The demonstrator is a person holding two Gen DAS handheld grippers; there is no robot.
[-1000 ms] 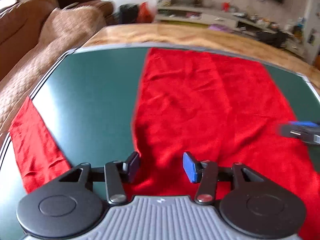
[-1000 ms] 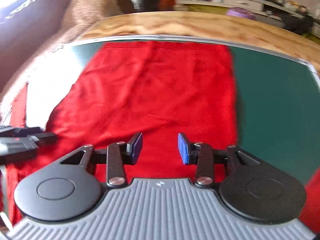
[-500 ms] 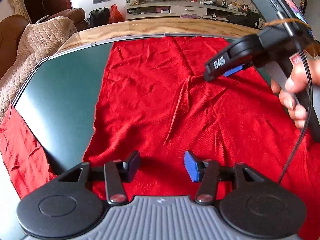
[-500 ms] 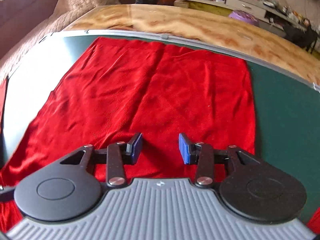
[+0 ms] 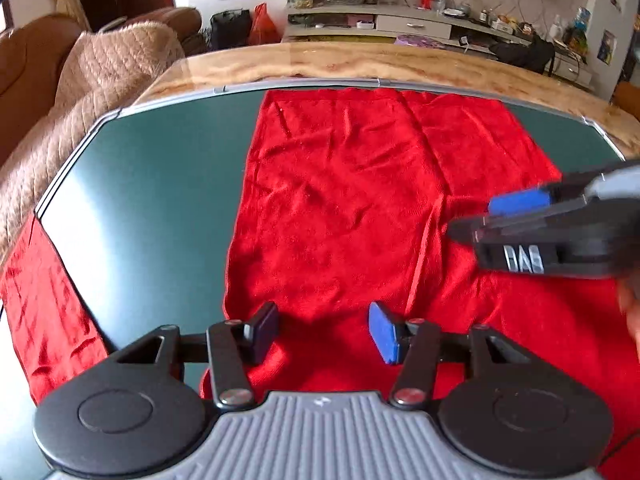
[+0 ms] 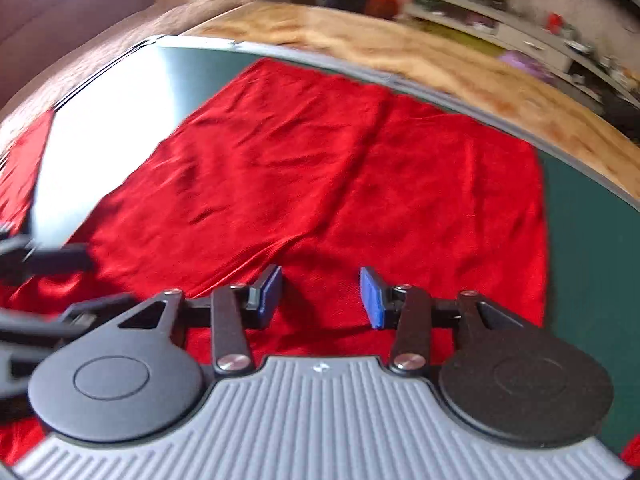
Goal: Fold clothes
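Observation:
A red garment (image 5: 360,208) lies spread flat on the dark green table top (image 5: 160,168), with light creases down its middle. One red part (image 5: 44,304) hangs over the left table edge. My left gripper (image 5: 324,330) hovers open over the garment's near left edge, nothing between its fingers. The right gripper (image 6: 320,294) is open above the near middle of the same red garment (image 6: 360,184). From the left wrist view the right gripper (image 5: 520,216) shows at the right, low over the cloth. The left gripper appears blurred at the left edge of the right wrist view.
The green top (image 6: 592,248) has a metal rim and sits on a wooden table (image 5: 360,64). A brown sofa with a quilted beige cover (image 5: 80,92) stands to the left. A low cabinet (image 5: 400,24) with clutter lines the far wall.
The right gripper has dropped from high above the cloth to low over its right side. The left gripper has shifted slightly left. Both stay open.

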